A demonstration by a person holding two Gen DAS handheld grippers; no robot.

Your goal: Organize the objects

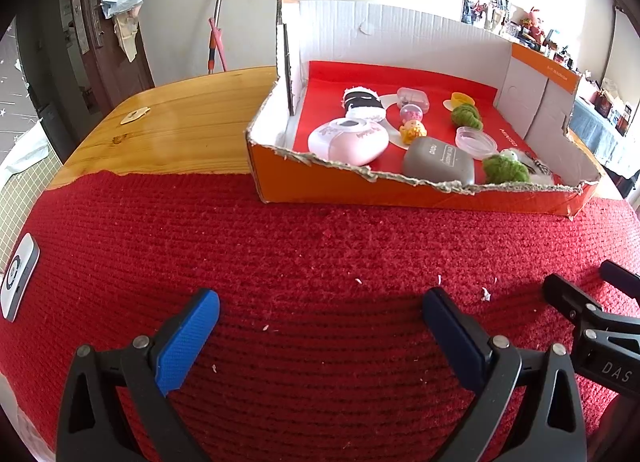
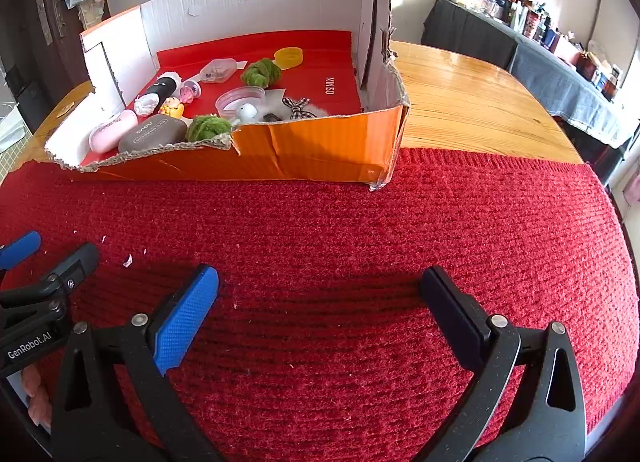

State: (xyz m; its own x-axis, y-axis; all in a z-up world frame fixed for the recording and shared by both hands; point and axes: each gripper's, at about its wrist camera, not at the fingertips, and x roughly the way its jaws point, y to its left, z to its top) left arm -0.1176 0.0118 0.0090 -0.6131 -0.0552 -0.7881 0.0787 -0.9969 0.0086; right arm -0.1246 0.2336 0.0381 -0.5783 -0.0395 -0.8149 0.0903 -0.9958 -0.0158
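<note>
Landmark was the orange cardboard box [image 1: 412, 190] [image 2: 312, 150], sitting at the far edge of the red knit mat [image 1: 312, 254] [image 2: 360, 230], partly on the wooden table [image 1: 176, 126] [image 2: 472, 102].

Left gripper [image 1: 320, 316] hovered over the mat, near side of the box, well apart from it. Jaws spread wide, nothing between them. Right gripper [image 2: 320, 294] same: jaws wide apart, empty, over the mat short of the box front wall. Both sat side by side.

All task items were inside the box, on its red liner:
- pink case [image 1: 348, 140] [image 2: 112, 132] and grey case [image 1: 438, 162] [image 2: 152, 134] against the torn front wall
- two green fuzzy balls [image 1: 506, 170] [image 2: 208, 127], one at the front wall, the other [image 1: 466, 115] [image 2: 262, 72] further back
- clear round lid [image 1: 476, 141] [image 2: 240, 99] between them
- yellow cap [image 1: 460, 99] [image 2: 289, 56] toward the back wall
- black-and-white plush [image 1: 363, 102] [image 2: 158, 92], small yellow figure [image 1: 413, 131] [image 2: 172, 107] beside the grey case

White device [image 1: 18, 282] lay at the mat's left edge, far from the box.
</note>
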